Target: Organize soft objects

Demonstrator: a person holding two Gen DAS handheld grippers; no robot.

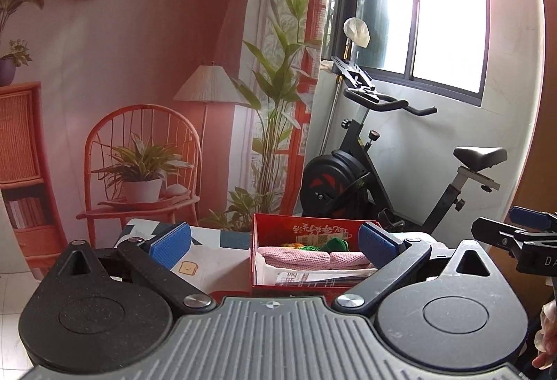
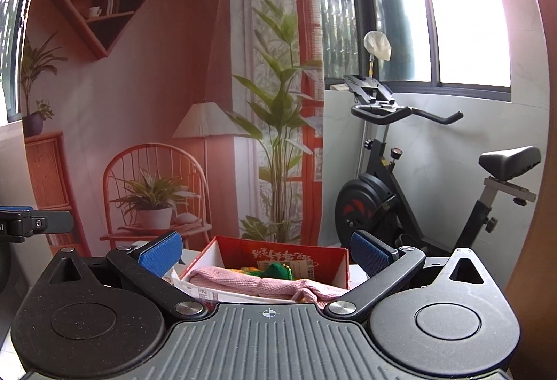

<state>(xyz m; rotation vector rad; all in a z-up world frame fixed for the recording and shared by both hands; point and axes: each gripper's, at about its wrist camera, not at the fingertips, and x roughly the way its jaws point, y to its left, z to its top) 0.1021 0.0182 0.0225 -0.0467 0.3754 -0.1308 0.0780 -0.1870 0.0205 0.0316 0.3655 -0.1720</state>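
Observation:
A red cardboard box [image 1: 268,226] [image 2: 334,261] stands on a table ahead of both grippers. A folded pink knitted cloth [image 1: 306,258] [image 2: 250,284] lies inside it, with green and orange soft items [image 1: 323,245] [image 2: 275,270] behind the cloth. My left gripper [image 1: 273,246] hovers above and short of the box, open, nothing between its blue pads [image 1: 170,246]. My right gripper [image 2: 264,253] is likewise open and empty above the box; its side shows at the right edge of the left wrist view [image 1: 515,233]. The left gripper's side [image 2: 21,223] shows at the left edge of the right wrist view.
A patterned table cover [image 1: 209,258] with a toast print lies left of the box. Behind hangs a printed backdrop [image 1: 139,84] of a room. A black exercise bike [image 1: 383,171] [image 2: 417,188] stands at the right under a window. A hand [image 1: 544,345] shows at the lower right.

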